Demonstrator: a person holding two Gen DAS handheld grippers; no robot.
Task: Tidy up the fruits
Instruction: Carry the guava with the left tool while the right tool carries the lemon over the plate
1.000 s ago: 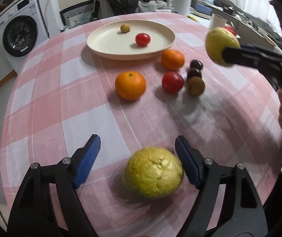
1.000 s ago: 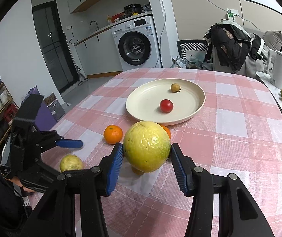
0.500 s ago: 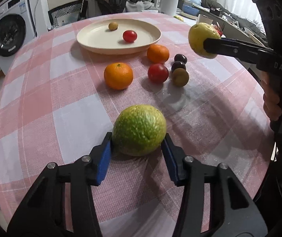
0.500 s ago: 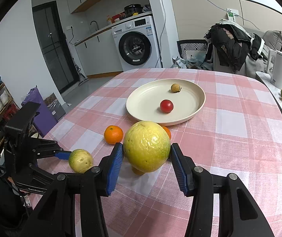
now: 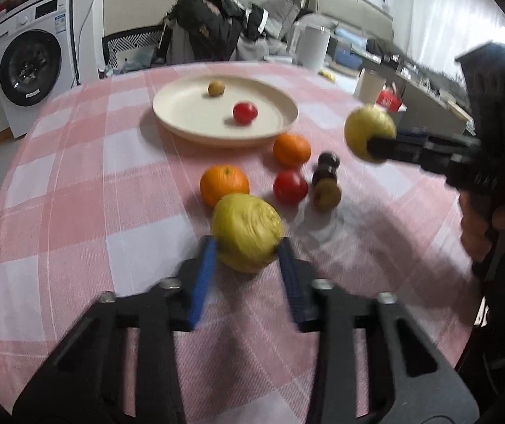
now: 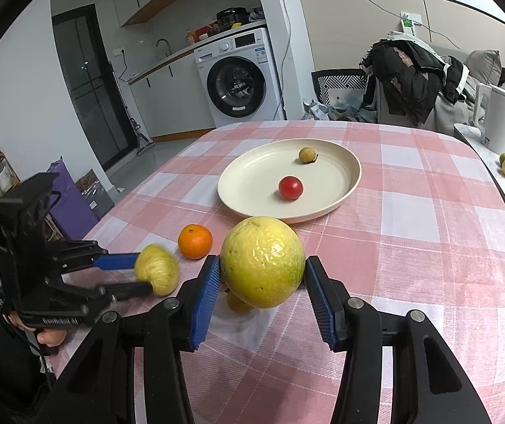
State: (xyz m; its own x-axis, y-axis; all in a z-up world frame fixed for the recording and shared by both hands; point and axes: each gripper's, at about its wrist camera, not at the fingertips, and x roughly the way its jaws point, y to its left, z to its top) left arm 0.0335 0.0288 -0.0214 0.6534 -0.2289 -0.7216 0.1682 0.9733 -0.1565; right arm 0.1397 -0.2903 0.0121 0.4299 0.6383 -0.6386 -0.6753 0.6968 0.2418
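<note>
- Presently, the left gripper (image 5: 247, 251) is clamped on a yellow-green fruit (image 5: 247, 231); both blue pads press its sides. The picture is motion-blurred, so whether the fruit clears the tablecloth (image 5: 75, 183) cannot be told from the left wrist view.
- From the right wrist view, the same left gripper (image 6: 146, 272) appears at the left edge of the table with that fruit (image 6: 157, 268) pinched at its tip, just beside an orange (image 6: 195, 241).
- The right gripper (image 6: 263, 282) grips a larger yellow fruit (image 6: 262, 271), pads against both flanks, held above the cloth. A hand (image 5: 492, 226) grasps its handle at the right of the left wrist view.
- A cream plate (image 6: 252, 190) sits toward the far side of the table, carrying one red tomato (image 6: 290, 187) and one small brown fruit (image 6: 308, 154), apart from each other.
- On the cloth, on the near side of the plate: a second orange (image 5: 292, 149), a second red tomato (image 5: 289, 186), two dark round fruits (image 5: 326, 168) close together, and a brown-green fruit (image 5: 327, 196) just beside them.
- Background: washing machine (image 6: 238, 74), chair draped with dark clothing (image 6: 411, 74), white kettle (image 6: 498, 116) on a side counter.
</note>
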